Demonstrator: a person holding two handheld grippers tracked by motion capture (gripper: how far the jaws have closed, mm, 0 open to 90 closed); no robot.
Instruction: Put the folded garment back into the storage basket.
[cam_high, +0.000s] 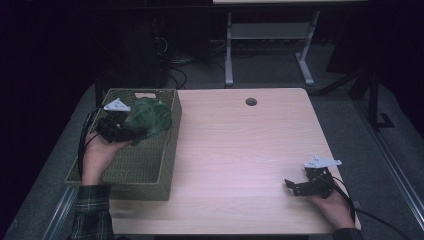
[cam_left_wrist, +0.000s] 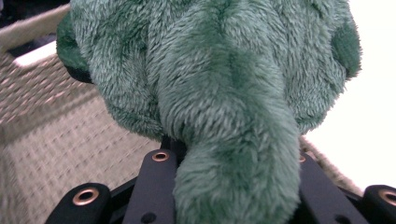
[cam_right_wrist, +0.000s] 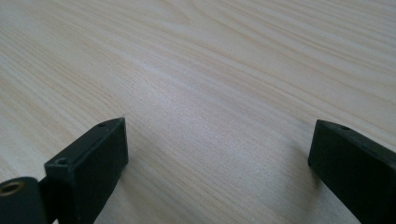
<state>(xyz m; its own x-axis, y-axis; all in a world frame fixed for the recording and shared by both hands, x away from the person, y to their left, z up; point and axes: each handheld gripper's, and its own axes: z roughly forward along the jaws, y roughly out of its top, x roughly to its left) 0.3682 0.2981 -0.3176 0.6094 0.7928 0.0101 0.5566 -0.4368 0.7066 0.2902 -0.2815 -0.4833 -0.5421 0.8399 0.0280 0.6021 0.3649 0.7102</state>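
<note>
Green plush toy is the thing in play, a shaggy dark-green stuffed animal hanging over the far end of the woven basket. From the high view it sits at about 10 o'clock on the scene, right above the basket's far-right corner, not resting on the bottom as far as I can tell.

Left gripper has it pinched: in the left gripper view a fat furry limb or tail of the toy runs straight down between the two black jaws, which are squeezed against it on both sides. Behind the fur you can see the basket's olive weave and a bit of its rim.

As for the basket, it's a rectangular olive-green wicker job along the table's left edge, around 9 o'clock, with a handle slot cut into the far wall. The part of its inside I can see looks bare; the hand and toy cover the rest.

Right gripper sits low at about 4 o'clock, near the table's front-right corner, well apart from the basket. Its jaws are spread wide with plain light wood between them in the right gripper view.

No readable labels, brands or writing anywhere.
</note>
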